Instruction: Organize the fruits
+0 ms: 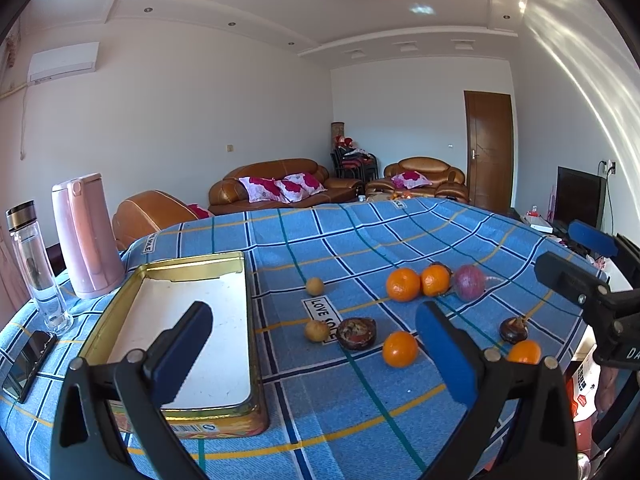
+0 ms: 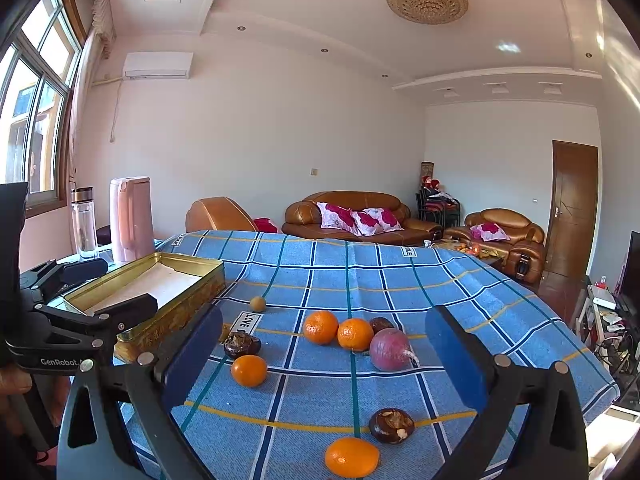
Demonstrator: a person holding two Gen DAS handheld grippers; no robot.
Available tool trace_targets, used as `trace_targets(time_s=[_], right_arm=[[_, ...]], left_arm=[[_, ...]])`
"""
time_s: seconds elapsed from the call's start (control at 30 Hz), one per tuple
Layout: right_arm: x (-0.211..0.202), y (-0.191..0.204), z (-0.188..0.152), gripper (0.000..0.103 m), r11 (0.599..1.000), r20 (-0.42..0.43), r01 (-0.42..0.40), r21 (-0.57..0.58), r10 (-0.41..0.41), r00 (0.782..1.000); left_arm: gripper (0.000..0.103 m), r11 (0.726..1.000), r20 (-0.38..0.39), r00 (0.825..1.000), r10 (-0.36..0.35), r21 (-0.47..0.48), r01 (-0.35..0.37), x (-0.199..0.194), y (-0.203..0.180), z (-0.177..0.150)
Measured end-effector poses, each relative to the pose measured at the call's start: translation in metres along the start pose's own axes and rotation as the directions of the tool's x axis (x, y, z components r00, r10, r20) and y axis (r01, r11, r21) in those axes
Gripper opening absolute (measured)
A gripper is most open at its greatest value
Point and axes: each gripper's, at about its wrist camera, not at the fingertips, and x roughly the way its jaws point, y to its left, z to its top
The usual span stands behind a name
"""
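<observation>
Both grippers, left and right, hover with jaws spread wide and empty above a blue checked cloth. Oranges and dark fruits lie scattered at centre-right. An empty gold tin sits left.

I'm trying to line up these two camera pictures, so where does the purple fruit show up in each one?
Left wrist view: the purple fruit lies right of centre on the blue checked cloth, just right of two side-by-side oranges.
Right wrist view: the purple fruit lies near the middle, again just right of the orange pair.
Shared landmark: the gold tin at left.
</observation>
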Motion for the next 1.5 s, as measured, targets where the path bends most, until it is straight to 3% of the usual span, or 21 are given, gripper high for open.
trace_targets(time_s=[1.5], right_arm=[[0.001, -0.012, -0.014, 0.102, 1.000, -0.037, 0.018, 0.007, -0.018, 0.999]], left_arm=[[0.103, 0.999, -0.038, 0.999, -0.020, 0.037, 0.022, 0.012, -0.022, -0.009]])
